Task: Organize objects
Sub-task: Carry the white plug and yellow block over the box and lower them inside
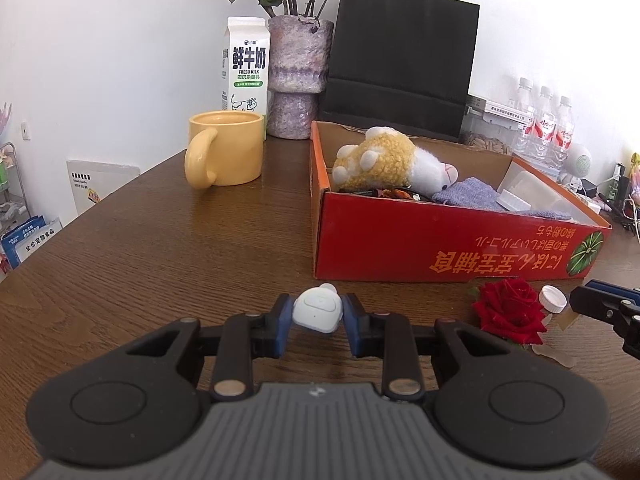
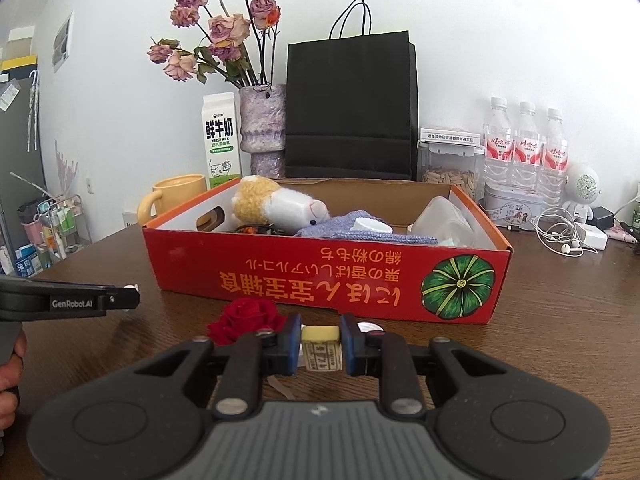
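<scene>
My left gripper (image 1: 317, 314) is shut on a small white rounded gadget (image 1: 318, 312), just in front of the red cardboard box (image 1: 440, 240). My right gripper (image 2: 320, 346) is shut on a small yellow-topped labelled block (image 2: 321, 350), near the box's front wall (image 2: 320, 276). The box holds a yellow-and-white plush toy (image 1: 392, 160), a blue knitted cloth (image 1: 472, 194) and a clear plastic container (image 2: 444, 218). A red rose (image 1: 510, 310) lies on the table between the grippers; it also shows in the right wrist view (image 2: 248, 318). The left gripper (image 2: 132, 298) appears at the left of the right wrist view, the right gripper (image 1: 608, 308) at the right of the left wrist view.
A yellow mug (image 1: 224, 148), milk carton (image 1: 246, 64), vase of dried roses (image 1: 298, 80) and black paper bag (image 1: 400, 60) stand behind the box. A small white-capped bottle (image 1: 554, 300) lies by the rose. Water bottles (image 2: 524, 148), a snack jar (image 2: 450, 168) and earphones (image 2: 560, 236) stand at right.
</scene>
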The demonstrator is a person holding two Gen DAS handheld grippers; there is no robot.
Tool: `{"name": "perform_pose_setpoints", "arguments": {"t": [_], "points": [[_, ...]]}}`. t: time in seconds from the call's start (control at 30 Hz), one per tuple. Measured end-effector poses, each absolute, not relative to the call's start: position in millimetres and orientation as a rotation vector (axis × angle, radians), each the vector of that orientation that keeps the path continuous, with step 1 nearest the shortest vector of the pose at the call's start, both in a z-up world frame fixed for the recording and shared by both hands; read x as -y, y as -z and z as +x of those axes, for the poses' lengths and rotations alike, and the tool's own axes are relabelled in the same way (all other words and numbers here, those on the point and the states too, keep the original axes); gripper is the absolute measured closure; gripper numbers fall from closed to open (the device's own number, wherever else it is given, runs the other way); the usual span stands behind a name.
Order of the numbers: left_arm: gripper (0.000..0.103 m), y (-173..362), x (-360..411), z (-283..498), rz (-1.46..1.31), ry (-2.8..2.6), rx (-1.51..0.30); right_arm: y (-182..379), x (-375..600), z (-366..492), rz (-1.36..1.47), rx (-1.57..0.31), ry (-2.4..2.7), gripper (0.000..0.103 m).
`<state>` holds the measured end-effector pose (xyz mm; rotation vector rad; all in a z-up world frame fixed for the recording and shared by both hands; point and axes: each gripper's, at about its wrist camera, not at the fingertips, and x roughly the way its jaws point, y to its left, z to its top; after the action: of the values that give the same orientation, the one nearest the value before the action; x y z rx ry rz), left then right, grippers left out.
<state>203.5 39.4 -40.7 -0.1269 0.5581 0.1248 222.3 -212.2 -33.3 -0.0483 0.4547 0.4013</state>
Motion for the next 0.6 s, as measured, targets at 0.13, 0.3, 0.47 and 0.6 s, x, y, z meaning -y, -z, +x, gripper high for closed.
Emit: {"name": "perform_pose_setpoints", "arguments": {"t": [0.13, 0.3, 0.47, 0.6], "points": [[0.075, 40, -38, 202, -0.121, -0.121, -0.546, 32, 213, 221, -0.039, -0.448, -0.409, 0.083], [0.075, 32, -33, 194, -0.102, -0.124, -0.481, 27, 216, 218, -0.026, -0.425, -0.416, 0.083], [0.075, 10, -23, 190, -0.073, -0.082, -0.423, 11, 222, 218, -0.013, -0.376, -0.421, 0.083], [0.075, -11, -13, 202, -0.047, -0.058, -0.365, -10, 223, 230, -0.031, -0.335, -0.425, 0.083]]}}
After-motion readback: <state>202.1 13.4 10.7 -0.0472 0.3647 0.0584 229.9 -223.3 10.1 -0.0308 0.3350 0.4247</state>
